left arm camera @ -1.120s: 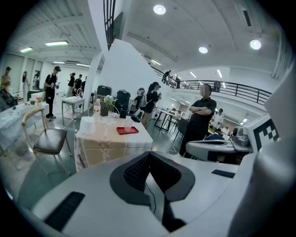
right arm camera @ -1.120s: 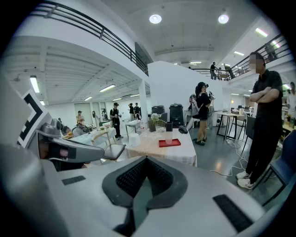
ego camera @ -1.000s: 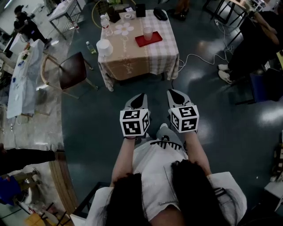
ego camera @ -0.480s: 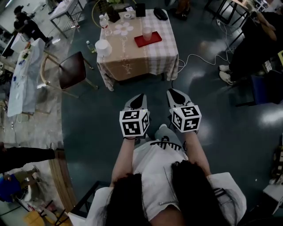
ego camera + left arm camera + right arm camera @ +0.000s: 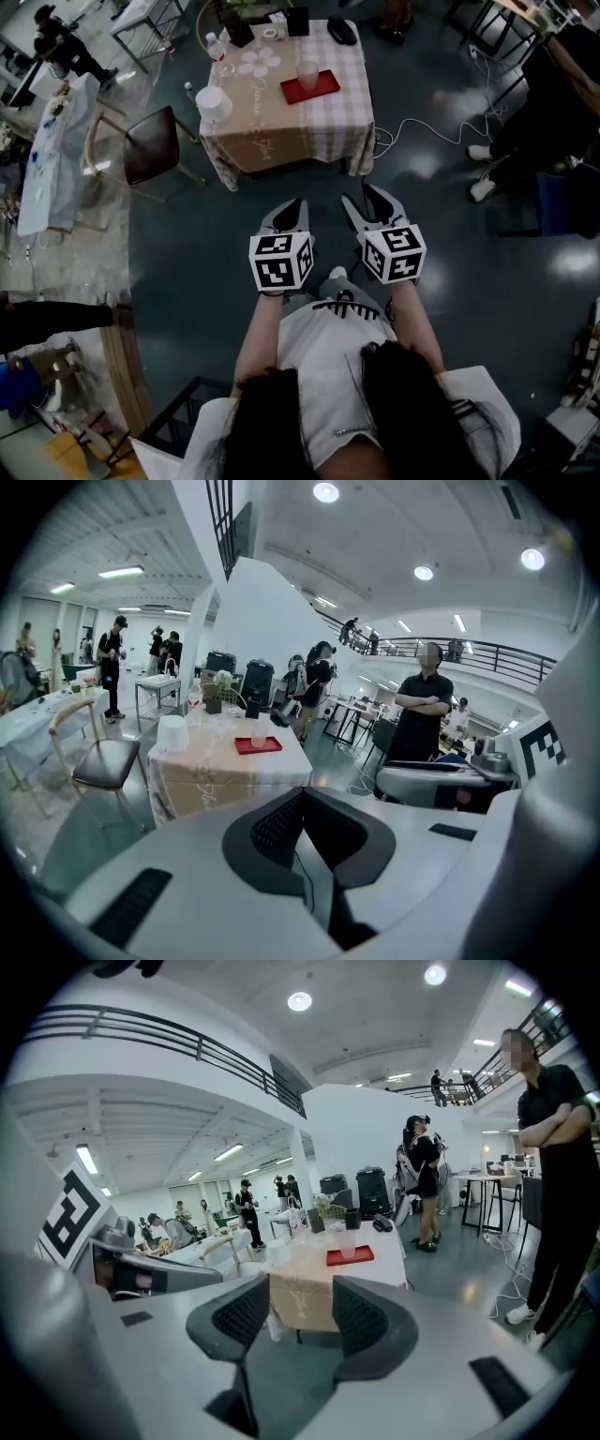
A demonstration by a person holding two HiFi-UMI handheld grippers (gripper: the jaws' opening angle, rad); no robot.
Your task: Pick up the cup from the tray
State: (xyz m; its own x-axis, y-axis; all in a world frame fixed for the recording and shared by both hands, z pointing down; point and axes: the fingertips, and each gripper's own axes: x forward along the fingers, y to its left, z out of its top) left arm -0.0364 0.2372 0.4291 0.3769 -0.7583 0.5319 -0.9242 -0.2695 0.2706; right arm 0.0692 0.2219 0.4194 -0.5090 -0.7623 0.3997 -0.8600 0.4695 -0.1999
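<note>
On red tray [image 5: 324, 84], one translucent cup [image 5: 307, 73], upright, contents unclear

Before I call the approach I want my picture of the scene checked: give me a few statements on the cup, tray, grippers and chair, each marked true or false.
1. The cup stands on the red tray. True.
2. The right gripper is shut on the cup. False: its jaws have just been opening and stand apart with nothing between them, well short of the table.
3. The left gripper has its jaws together. True.
4. In the head view the chair stands to the right of the table. False: it stands to its left.
</note>
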